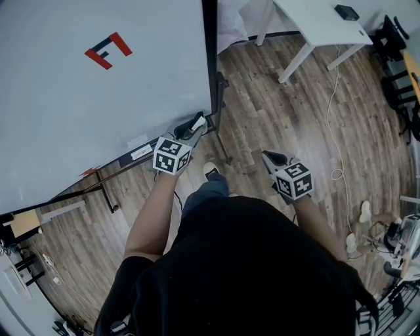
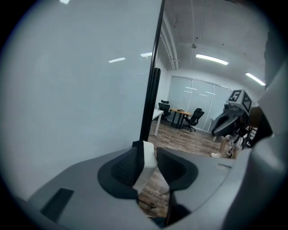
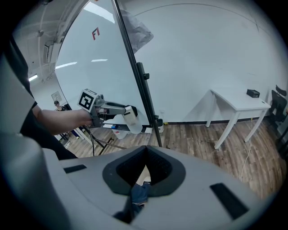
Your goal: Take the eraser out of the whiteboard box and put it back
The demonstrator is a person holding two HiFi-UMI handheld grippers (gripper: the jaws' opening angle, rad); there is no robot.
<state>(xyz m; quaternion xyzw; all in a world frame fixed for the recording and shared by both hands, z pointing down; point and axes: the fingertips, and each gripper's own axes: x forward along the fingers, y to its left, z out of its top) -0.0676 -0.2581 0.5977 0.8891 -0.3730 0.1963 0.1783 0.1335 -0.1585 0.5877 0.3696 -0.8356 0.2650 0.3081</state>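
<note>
The whiteboard [image 1: 98,85] fills the upper left of the head view, with its dark tray box [image 1: 141,152] along the lower edge. My left gripper [image 1: 194,128] is at the board's lower right corner, shut on a white eraser [image 1: 199,122]. In the left gripper view the eraser [image 2: 146,166], white with a black felt side, sits clamped between the jaws of the left gripper [image 2: 146,152]. My right gripper [image 1: 268,156] hangs over the floor to the right, shut and holding nothing. The right gripper view shows the left gripper [image 3: 128,116] holding the eraser [image 3: 130,120] just above the box [image 3: 112,124].
The whiteboard's black stand post and foot [image 1: 223,141] are beside my left gripper. A white table [image 1: 321,23] with a small black item [image 1: 346,12] stands at the back right. A cable [image 1: 336,131] trails over the wooden floor. Office chairs [image 1: 400,79] stand at the far right.
</note>
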